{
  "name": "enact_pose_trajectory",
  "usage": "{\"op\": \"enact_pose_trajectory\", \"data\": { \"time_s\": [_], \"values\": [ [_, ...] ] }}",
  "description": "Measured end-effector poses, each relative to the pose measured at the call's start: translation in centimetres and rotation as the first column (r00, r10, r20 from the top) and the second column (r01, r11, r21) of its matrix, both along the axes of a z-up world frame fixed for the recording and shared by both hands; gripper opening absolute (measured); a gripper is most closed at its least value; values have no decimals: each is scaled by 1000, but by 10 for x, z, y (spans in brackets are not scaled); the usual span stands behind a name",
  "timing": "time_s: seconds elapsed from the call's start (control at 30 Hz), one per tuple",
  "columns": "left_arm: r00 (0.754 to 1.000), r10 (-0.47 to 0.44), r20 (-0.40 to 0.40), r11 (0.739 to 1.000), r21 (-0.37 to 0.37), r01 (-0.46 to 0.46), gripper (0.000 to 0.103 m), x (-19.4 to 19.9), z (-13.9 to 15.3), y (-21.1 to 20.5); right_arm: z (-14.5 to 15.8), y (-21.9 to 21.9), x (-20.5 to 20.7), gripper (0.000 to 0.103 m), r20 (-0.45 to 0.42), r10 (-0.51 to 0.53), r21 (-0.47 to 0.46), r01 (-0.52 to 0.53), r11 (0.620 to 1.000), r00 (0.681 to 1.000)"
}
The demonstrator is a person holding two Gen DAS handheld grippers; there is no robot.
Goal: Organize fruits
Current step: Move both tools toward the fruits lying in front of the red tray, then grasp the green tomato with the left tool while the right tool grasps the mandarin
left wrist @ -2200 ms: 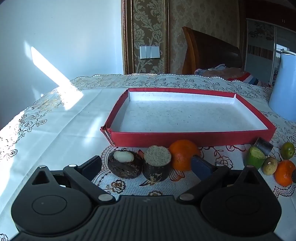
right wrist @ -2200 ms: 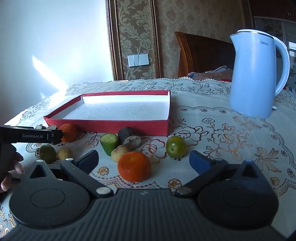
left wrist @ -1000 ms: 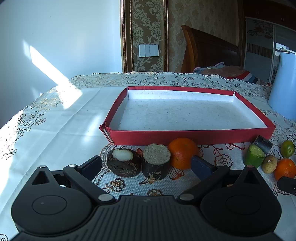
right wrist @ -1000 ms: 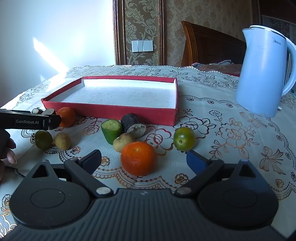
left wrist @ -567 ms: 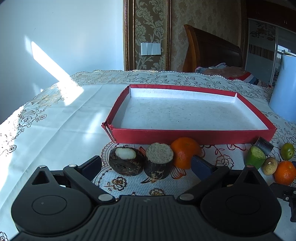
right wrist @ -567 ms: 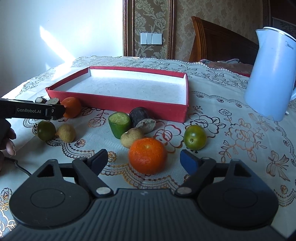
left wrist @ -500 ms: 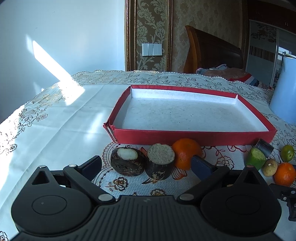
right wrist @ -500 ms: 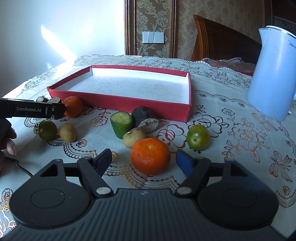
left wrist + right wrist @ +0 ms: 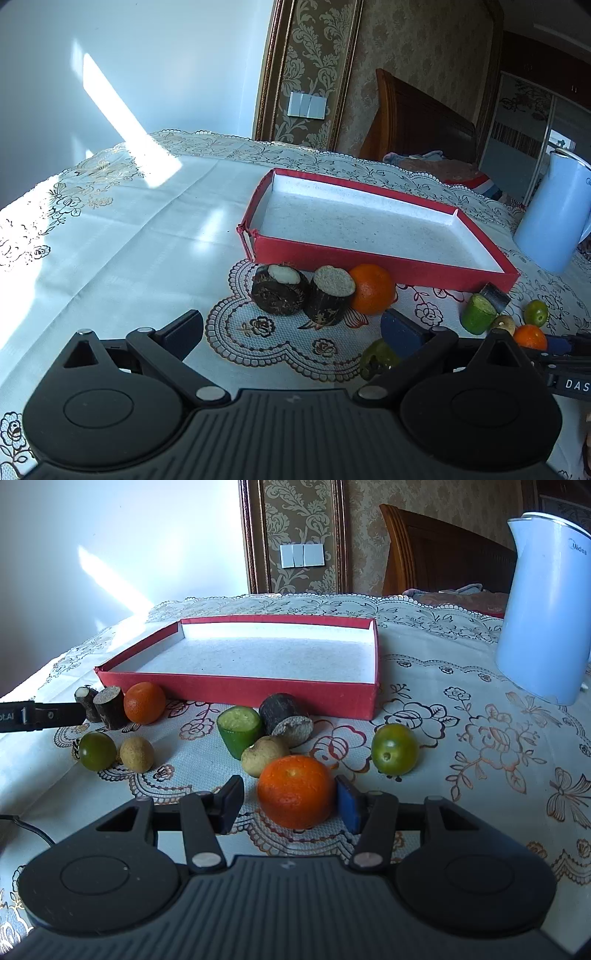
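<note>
A red tray (image 9: 236, 692) (image 9: 388, 264) with a white floor stands on the lace cloth, nothing in it. Fruits lie in front of it. My right gripper (image 9: 290, 803) is open with its fingers on either side of an orange (image 9: 295, 792); the blue pad touches its right side, the left finger stands apart. Beside it lie a tan fruit (image 9: 264, 760), a cut green piece (image 9: 239, 731), a dark cut piece (image 9: 286, 716) and a green tomato (image 9: 394, 754). My left gripper (image 9: 295, 328) is open and empty, just short of two dark cut pieces (image 9: 280, 290) (image 9: 330, 295) and a second orange (image 9: 372, 288).
A pale blue kettle (image 9: 546, 605) stands at the right behind the fruits. Another green tomato (image 9: 96, 750) and a tan fruit (image 9: 136, 754) lie at the left. A wooden chair (image 9: 413, 122) and a wall stand behind the table. The left gripper's side bar (image 9: 40, 714) reaches in from the left.
My right gripper has moved forward and down around the near orange and narrowed its fingers. My left gripper has tilted and shifted slightly; the fruits have not moved.
</note>
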State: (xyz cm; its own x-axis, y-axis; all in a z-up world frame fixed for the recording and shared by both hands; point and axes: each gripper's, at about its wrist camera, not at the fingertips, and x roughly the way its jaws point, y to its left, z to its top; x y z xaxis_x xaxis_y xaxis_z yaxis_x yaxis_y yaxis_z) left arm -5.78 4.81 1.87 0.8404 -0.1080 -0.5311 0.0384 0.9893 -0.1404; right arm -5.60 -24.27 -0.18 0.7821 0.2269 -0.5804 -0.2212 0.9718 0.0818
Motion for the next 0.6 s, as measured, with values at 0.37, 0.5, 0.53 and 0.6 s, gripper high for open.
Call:
{"op": "enact_pose_trajectory", "data": {
  "time_s": [0.37, 0.5, 0.53, 0.6],
  "values": [
    [998, -68, -5, 978, 199, 67, 103, 2, -2, -47, 0, 1, 0, 52, 0, 0, -1, 0, 1000, 1000],
    [994, -105, -3, 971, 216, 104, 103, -4, -5, -49, 0, 1, 0, 52, 0, 0, -2, 0, 1000, 1000],
    [993, -116, -10, 967, 227, 115, 103, -4, -8, -51, 0, 1, 0, 53, 0, 2, -2, -2, 1000, 1000],
    [992, -126, -24, 961, 247, 128, 103, -3, -12, -54, 0, 1, 0, 53, -1, 3, -3, -3, 1000, 1000]
  ]
}}
